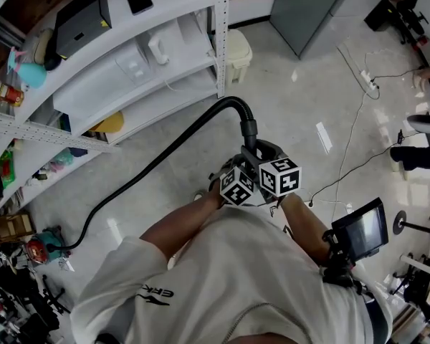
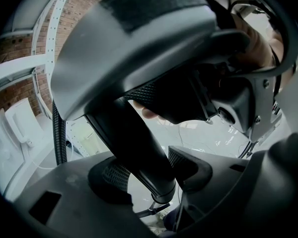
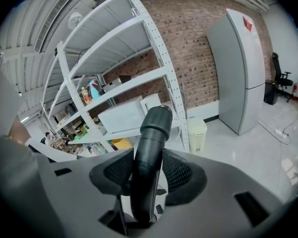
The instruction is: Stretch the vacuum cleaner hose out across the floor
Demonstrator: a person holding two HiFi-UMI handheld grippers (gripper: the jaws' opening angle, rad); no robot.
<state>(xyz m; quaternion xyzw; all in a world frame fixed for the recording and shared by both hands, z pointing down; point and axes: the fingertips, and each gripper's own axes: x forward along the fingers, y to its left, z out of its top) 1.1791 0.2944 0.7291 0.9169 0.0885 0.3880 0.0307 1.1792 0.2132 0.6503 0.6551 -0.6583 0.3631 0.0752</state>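
Note:
In the head view the black vacuum hose (image 1: 158, 160) runs from a red cleaner body (image 1: 36, 249) at the lower left across the floor. It arches up to a rigid curved end piece (image 1: 245, 117) in front of me. Both grippers are side by side on that end piece. My left gripper (image 1: 242, 165) (image 2: 149, 170) is shut on the black tube (image 2: 139, 152), which crosses slantwise between its pads. My right gripper (image 1: 266, 156) (image 3: 149, 175) is shut on the same tube (image 3: 151, 148), which stands upright between its pads. The ribbed hose (image 2: 59, 138) hangs at the left of the left gripper view.
A white shelving rack (image 1: 150, 70) with boxes and bottles fills the upper left, with a white bin (image 1: 238, 49) at its end. A grey cabinet (image 1: 308, 6) stands at the back. Cables and a power strip (image 1: 369, 81) lie at the right, near a monitor on a stand (image 1: 362, 228).

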